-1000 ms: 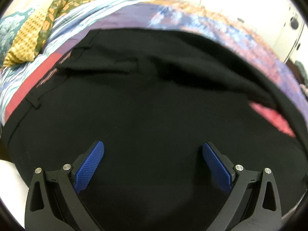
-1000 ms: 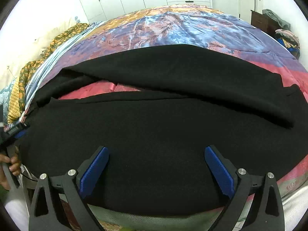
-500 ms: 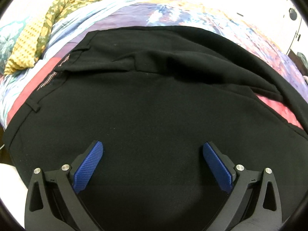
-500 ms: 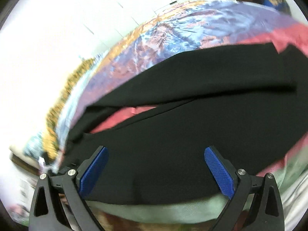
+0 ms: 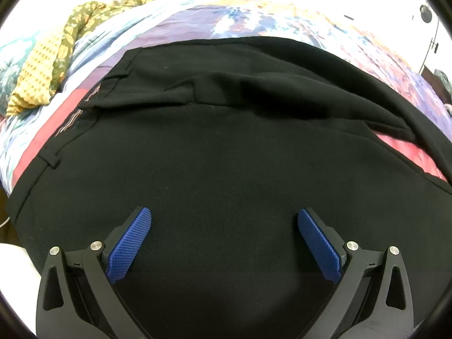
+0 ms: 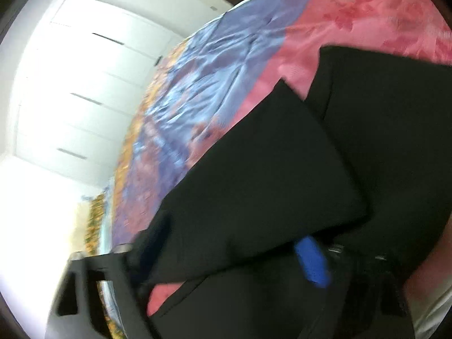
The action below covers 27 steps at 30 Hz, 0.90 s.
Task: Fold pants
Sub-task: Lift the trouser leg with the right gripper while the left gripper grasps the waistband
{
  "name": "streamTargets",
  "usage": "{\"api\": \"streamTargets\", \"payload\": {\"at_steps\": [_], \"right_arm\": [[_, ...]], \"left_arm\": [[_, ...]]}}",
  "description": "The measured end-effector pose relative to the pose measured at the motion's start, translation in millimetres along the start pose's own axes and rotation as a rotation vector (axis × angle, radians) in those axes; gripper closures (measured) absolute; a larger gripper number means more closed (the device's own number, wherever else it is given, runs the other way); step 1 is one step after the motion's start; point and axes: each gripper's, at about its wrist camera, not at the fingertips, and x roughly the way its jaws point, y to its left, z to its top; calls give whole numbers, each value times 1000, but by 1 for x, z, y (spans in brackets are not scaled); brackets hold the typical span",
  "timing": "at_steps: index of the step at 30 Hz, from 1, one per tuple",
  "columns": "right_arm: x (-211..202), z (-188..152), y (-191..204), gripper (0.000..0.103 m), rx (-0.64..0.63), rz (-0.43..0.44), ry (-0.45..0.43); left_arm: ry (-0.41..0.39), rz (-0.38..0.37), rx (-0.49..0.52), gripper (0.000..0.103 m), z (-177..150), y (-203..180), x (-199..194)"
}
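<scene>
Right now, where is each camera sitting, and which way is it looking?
Left wrist: on the left gripper, looking down at the black pants; its jaws stand wide open.
Right wrist: on the right gripper, rolled sideways, jaws just been closing around a pants leg.
Both show the pants and the colourful bedspread.

We see a sharp left wrist view, its upper rim blown out white and edges bent by the fisheye; the black pants [image 5: 226, 155] swallow detail. Our right wrist view is smeared with motion blur, the white cupboards [image 6: 70, 84] glaring, the bedspread [image 6: 197, 84] streaked.
</scene>
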Motion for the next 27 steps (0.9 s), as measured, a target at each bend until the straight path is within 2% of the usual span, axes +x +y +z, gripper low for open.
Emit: {"api": "streamTargets", "payload": {"at_steps": [1,2,4,6,9,11,13,14,17,19,22,23,24,25,26,27], "right_arm": [[0,2,0,89,-13,-28,-8],[-2,6,-1,97,-22,-45,-16],[-10,10,4,97,-51,-17,-19],[-28,13,26,97,-155,37,-30],[-59,11,66,97,-343,109,-50],[-83,7,90,97,-439,169,-65],[-100,1,104,97,-492,209,-79],[-110,-1,111,97,-516,233,-86],[-139,-12,125,98,-577,305,-100],[-153,-18,132,98,-610,352,-107],[-179,-23,138,98,-677,427,-114],[-184,-28,137,98,-690,434,-111],[-193,-30,135,98,-703,445,-100],[-194,-30,135,98,-705,448,-95],[-195,-31,131,98,-709,435,-87],[-193,-30,128,98,-713,407,-83]], "left_arm": [[15,-2,7,1,1,0,-2],[40,-12,18,1,4,-1,-6],[85,-94,21,1,15,-1,-15],[94,-253,-29,1,42,2,-27],[103,-427,-131,1,107,4,-21],[146,-547,-218,1,152,2,8],[194,-575,-300,1,179,1,41],[227,-567,-362,1,193,1,66],[297,-536,-459,1,208,-3,106],[344,-548,-485,2,213,-9,123],[330,-516,-474,4,219,-19,129],[316,-505,-476,17,220,-19,128],[294,-505,-485,56,221,-19,125],[278,-527,-490,81,221,-16,123],[264,-501,-480,94,222,-12,118],[236,-511,-480,95,221,-7,110]]}}
